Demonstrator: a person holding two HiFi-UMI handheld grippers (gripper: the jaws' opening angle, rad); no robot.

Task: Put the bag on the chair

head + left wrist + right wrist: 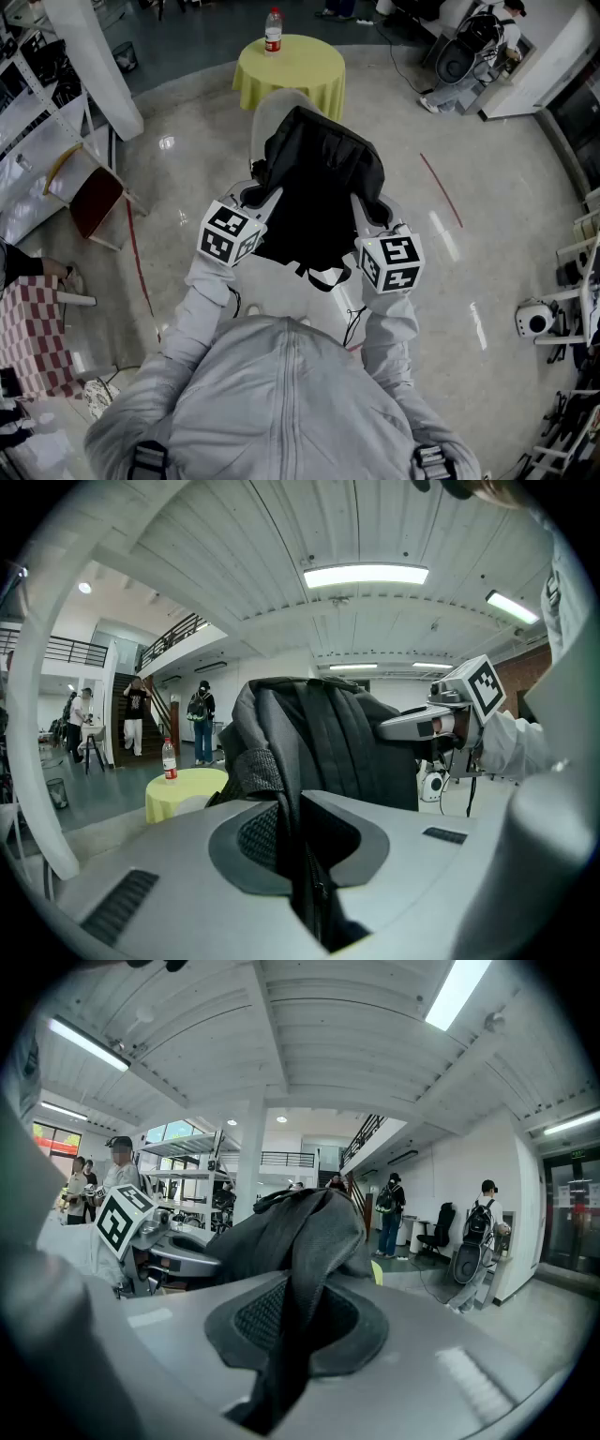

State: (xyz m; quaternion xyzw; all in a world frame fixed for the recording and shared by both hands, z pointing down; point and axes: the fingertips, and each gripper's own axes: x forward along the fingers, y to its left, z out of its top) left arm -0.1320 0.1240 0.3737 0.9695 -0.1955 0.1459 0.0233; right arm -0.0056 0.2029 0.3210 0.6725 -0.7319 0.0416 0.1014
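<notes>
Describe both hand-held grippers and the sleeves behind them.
The left hand-held gripper and right hand-held gripper have smooth pale grey bodies with dark textured pads, each carrying a white cube with black square markers. The sleeves are light grey fabric.

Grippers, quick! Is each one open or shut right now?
Left gripper: shut on the black bag.
Right gripper: shut on the black bag too.

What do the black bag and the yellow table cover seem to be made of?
The bag: likely woven synthetic fabric, matte black; weave texture and soft folds show. The table cover: probably cloth, matte yellow; it hangs in folds round the edge.
</notes>
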